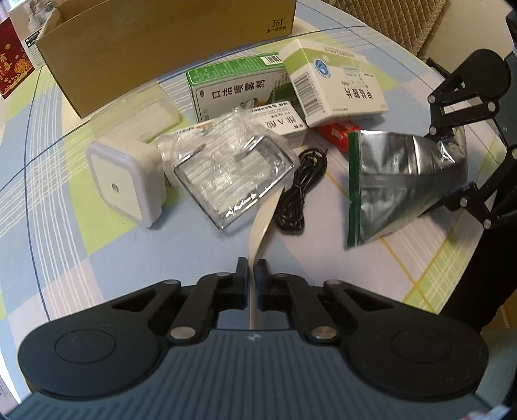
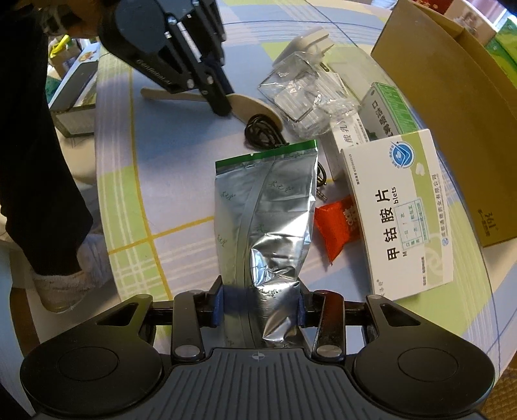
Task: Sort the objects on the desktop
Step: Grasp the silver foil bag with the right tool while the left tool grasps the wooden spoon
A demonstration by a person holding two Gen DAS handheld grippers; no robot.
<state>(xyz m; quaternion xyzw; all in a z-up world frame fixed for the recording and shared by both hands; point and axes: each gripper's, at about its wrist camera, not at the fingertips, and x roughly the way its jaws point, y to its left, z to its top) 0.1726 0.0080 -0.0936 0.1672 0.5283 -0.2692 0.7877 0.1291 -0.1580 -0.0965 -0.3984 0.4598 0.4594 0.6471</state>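
Left gripper (image 1: 251, 274) jaws pinched on wooden spatula (image 1: 260, 223), right gripper (image 2: 258, 307) jaws clamped round foil pouch (image 2: 268, 206) just beside the cardboard box (image 1: 155, 48), w/ pouch crumpling, so it may slip.

Soft, even indoor light is falling on the desk (image 1: 97, 258); shadows staying faint. Glare is flashing off the foil pouch (image 2: 268, 206) and clear plastic case (image 1: 232, 181). Fisheye is bending the edges; corners are darkening, slightly blurring.

A round table (image 1: 97, 258) in a pastel plaid cloth; a woven chair (image 1: 404, 19) behind.
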